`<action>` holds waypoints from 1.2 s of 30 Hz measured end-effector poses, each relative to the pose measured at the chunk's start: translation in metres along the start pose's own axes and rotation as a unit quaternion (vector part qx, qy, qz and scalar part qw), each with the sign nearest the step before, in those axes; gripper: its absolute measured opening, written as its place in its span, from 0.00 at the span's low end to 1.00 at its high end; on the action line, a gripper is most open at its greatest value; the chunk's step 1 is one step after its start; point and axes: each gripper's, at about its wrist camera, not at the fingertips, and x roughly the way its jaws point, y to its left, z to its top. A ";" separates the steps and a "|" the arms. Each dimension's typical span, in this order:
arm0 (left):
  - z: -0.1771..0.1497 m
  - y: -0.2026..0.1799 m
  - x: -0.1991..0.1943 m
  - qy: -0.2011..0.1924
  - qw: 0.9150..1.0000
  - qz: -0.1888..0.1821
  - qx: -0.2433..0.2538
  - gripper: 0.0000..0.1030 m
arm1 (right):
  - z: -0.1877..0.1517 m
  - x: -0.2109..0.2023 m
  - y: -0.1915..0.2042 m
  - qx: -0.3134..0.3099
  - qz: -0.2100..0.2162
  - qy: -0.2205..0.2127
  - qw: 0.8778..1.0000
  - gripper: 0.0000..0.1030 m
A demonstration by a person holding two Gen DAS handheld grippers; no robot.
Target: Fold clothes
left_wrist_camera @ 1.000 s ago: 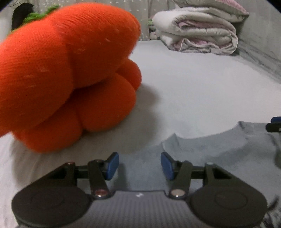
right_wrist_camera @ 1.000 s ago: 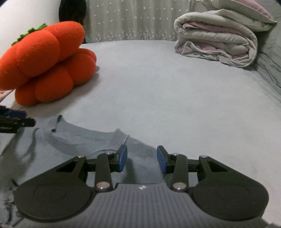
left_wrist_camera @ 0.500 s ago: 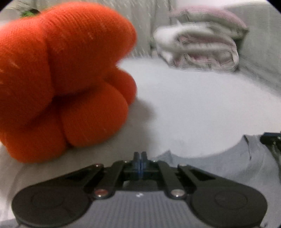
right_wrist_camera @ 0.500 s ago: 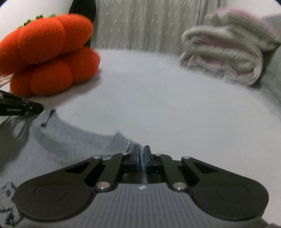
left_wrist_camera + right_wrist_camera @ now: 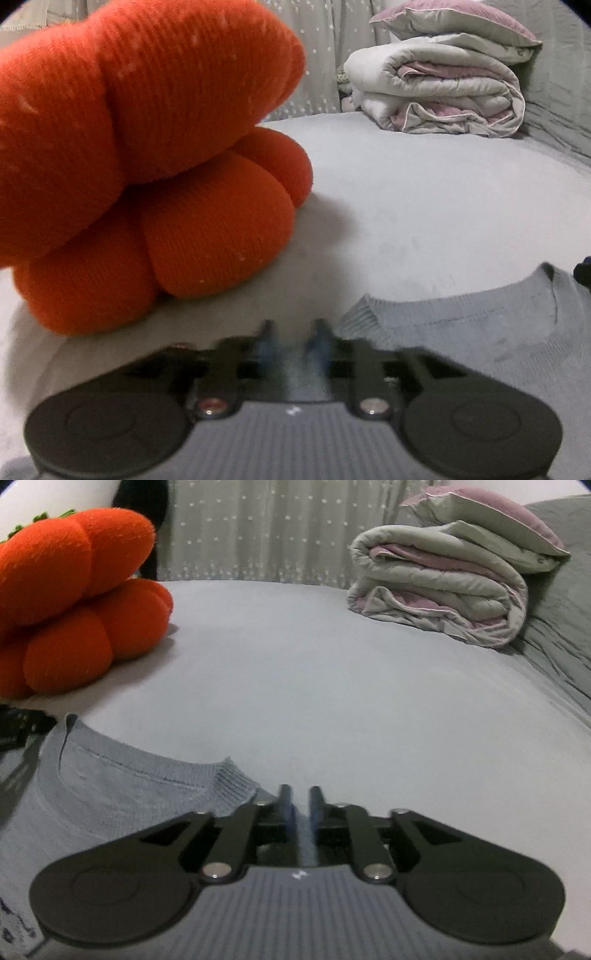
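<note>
- Left wrist view: our left gripper is blurred, its jaws opening with grey sweater fabric between them; the sweater lies flat on the bed, beside the orange plush.
- Right wrist view: our right gripper is opening over the sweater's shoulder, fabric in the narrow gap; a folded quilt sits far back.

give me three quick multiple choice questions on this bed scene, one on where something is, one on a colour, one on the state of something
1. Where does the folded quilt lie?
A. at the bed's far end
B. on the sweater
C. under the plush

2. What colour is the big plush?
A. green
B. orange
C. purple

3. How does the grey sweater lie?
A. rolled into a ball
B. hanging from a hook
C. spread flat, neckline toward the far end

Answers: 1 A, it sits far back on the bed, below a pillow. 2 B, its lobes are bright orange. 3 C, the collar curve lies flat on the sheet.
</note>
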 end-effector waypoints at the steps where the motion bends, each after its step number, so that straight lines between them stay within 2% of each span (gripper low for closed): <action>1: 0.000 0.000 -0.006 0.004 1.000 -0.003 -0.003 0.56 | 0.001 -0.004 0.000 0.004 -0.001 0.002 1.000 0.34; 2: 0.000 0.000 -0.012 0.009 1.000 -0.007 -0.008 0.57 | 0.002 -0.008 0.000 0.007 -0.001 0.004 1.000 0.37; 11: -0.010 -0.001 -0.075 0.039 0.998 -0.015 -0.040 0.62 | -0.003 -0.072 0.010 0.016 0.001 0.007 1.000 0.40; 15: -0.016 -0.002 -0.110 0.044 0.998 -0.013 -0.039 0.63 | -0.006 -0.104 0.017 0.015 -0.001 0.005 1.000 0.41; 29: -0.039 0.018 -0.214 0.029 0.998 -0.023 -0.052 0.69 | -0.027 -0.204 0.032 0.039 0.005 -0.010 0.999 0.46; 36: -0.065 0.019 -0.247 0.042 0.997 -0.024 -0.052 0.75 | -0.048 -0.238 0.043 0.040 0.012 -0.011 0.999 0.50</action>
